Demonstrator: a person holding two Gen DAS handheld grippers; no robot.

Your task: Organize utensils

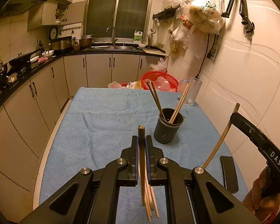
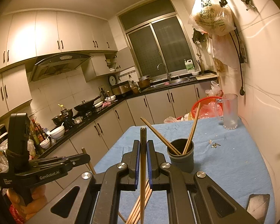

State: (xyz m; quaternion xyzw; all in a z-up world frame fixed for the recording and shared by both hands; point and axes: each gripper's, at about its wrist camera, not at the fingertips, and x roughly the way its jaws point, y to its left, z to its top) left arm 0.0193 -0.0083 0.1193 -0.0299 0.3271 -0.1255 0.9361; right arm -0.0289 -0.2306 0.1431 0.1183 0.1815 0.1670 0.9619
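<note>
Blue cloth (image 1: 102,123) covers the table. From the left wrist camera, the left gripper (image 1: 141,140) is clamped on a dark chopstick (image 1: 141,130) standing upright between its jaws, with loose chopsticks (image 1: 149,201) lying on the cloth at 6 o'clock below it. At 1 o'clock stands a dark cup (image 1: 168,128) holding four chopsticks. From the right wrist camera, the right gripper (image 2: 143,143) pinches its own stick (image 2: 143,149), the cup (image 2: 183,158) at 2 o'clock, a glass mug (image 2: 229,112) beyond.

Open blue surface (image 1: 102,112) left of the cup (image 1: 168,128); slanting chopsticks (image 1: 155,99) crowding its mouth, glass mug (image 1: 193,91) behind.
</note>
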